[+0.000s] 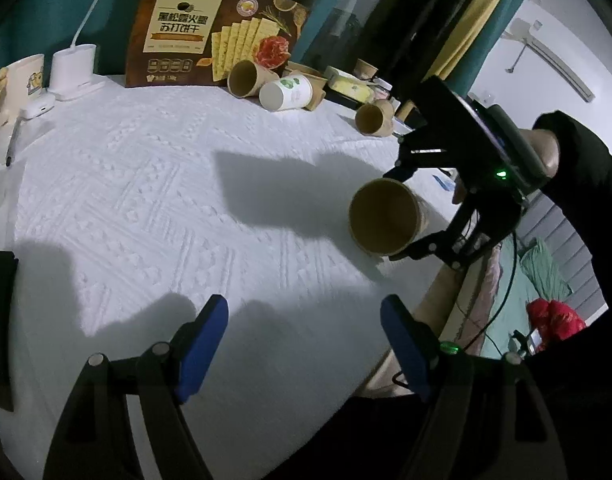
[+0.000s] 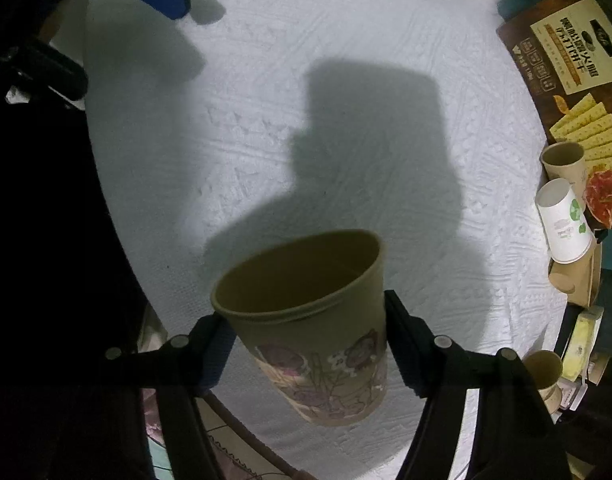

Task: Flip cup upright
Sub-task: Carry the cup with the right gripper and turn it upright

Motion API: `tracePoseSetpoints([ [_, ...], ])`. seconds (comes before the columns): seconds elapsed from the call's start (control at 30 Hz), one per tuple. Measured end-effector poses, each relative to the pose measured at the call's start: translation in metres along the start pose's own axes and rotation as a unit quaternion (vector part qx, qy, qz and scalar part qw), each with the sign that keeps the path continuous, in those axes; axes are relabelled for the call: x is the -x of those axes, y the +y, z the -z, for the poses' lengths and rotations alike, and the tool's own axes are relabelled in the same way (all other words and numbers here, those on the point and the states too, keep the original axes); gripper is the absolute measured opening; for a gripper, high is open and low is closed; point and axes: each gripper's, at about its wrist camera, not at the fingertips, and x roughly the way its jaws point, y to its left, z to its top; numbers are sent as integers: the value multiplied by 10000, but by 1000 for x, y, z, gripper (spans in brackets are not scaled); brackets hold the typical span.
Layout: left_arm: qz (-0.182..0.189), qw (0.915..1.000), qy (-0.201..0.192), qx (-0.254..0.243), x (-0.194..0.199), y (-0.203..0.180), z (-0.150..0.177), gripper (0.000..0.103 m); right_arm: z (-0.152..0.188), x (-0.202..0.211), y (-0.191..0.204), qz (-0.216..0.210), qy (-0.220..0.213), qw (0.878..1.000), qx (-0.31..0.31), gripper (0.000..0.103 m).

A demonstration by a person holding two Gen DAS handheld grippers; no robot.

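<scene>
Right wrist view: the right gripper (image 2: 306, 344) has its two fingers clamped on a brown paper cup (image 2: 306, 320), one pad pressed to each side of the cup wall just below the rim. The cup sits squarely between the jaws, its open mouth turned up and away from the camera, its printed floral band facing the lens. Whether its base touches the white textured tablecloth (image 2: 346, 140) cannot be told from this angle.

Left wrist view: the same cup (image 1: 384, 216) appears near the table's right edge, gripped between the black fingers of the right gripper (image 1: 402, 216), mouth toward the camera. The left gripper (image 1: 306, 344) hangs over bare cloth (image 1: 146, 200) with its blue pads (image 1: 204, 344) spread apart and nothing between them, well apart from the cup.

Background items: a cracker box (image 1: 218, 32) stands at the far side of the table. Before it lie a brown cup (image 1: 248, 78) and a white cup (image 1: 286, 92) on their sides; a further brown cup (image 1: 372, 118) lies to their right. A white mug (image 1: 24, 76) stands at the far left.
</scene>
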Motion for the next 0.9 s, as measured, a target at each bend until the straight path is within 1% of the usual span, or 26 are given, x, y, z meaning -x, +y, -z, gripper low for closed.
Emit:
tracePoseSetpoints([
  [0.1, -105, 9998, -160, 44, 4, 1, -2, 79, 3, 17, -9, 88, -379, 9987, -335, 67],
  [0.17, -161, 9995, -267, 84, 7, 2, -3, 79, 9, 29, -20, 134, -802, 9936, -780, 67],
  [0.2, -231, 9991, -343, 106, 9, 2, -4, 79, 13, 33, -26, 140, -1044, 9889, -1050, 67],
  [0.23, -287, 9987, -405, 119, 10, 2, -5, 79, 18, 37, -33, 124, -1332, 9814, -1379, 67],
  [0.3, -349, 9978, -546, 154, 12, 1, -7, 79, 31, 39, -45, 65, -1927, 9596, -2050, 67],
  [0.33, -354, 9975, -582, 163, 13, 0, -9, 79, 42, 38, -52, 15, -2324, 9393, -2523, 67],
  [0.37, -379, 9971, -631, 174, 14, -1, -10, 79, 48, 37, -53, -24, -2552, 9253, -2805, 67],
  [0.4, -428, 9968, -660, 155, 14, -3, -12, 79, 56, 34, -57, -30, -2799, 9082, -3111, 67],
  [0.43, -493, 9964, -686, 105, 14, -6, -13, 79, 67, 29, -59, -18, -3083, 8835, -3525, 67],
  [0.47, -560, 9960, -701, 51, 14, -9, -14, 79, 73, 24, -63, -25, -3212, 8693, -3756, 67],
  [0.5, -665, 9952, -722, -48, 13, -14, -15, 79, 81, 18, -63, 35, -3354, 8512, -4037, 67],
  [0.53, -682, 9950, -726, -91, 13, -16, -15, 79, 87, 12, -63, 118, -3459, 8359, -4260, 67],
  [0.57, -669, 9951, -713, -128, 12, -19, -17, 79, 90, 5, -66, 154, -3524, 8255, -4406, 67],
  [0.6, -646, 9954, -693, -132, 10, -22, -18, 79, 96, -1, -66, 198, -3625, 8097, -4611, 67],
  [0.67, -629, 9957, -672, -121, 7, -25, -20, 79, 104, -10, -64, 250, -3752, 7870, -4891, 67],
  [0.73, -646, 9956, -668, -112, 5, -29, -22, 79, 108, -16, -59, 378, -3845, 7713, -5058, 67],
  [0.83, -660, 9956, -655, -93, 1, -33, -26, 79, 109, -15, -49, 647, -3884, 7683, -5046, 67],
  [0.9, -687, 9955, -650, -90, 0, -35, -28, 79, 109, -16, -46, 701, -3913, 7647, -5071, 67],
])
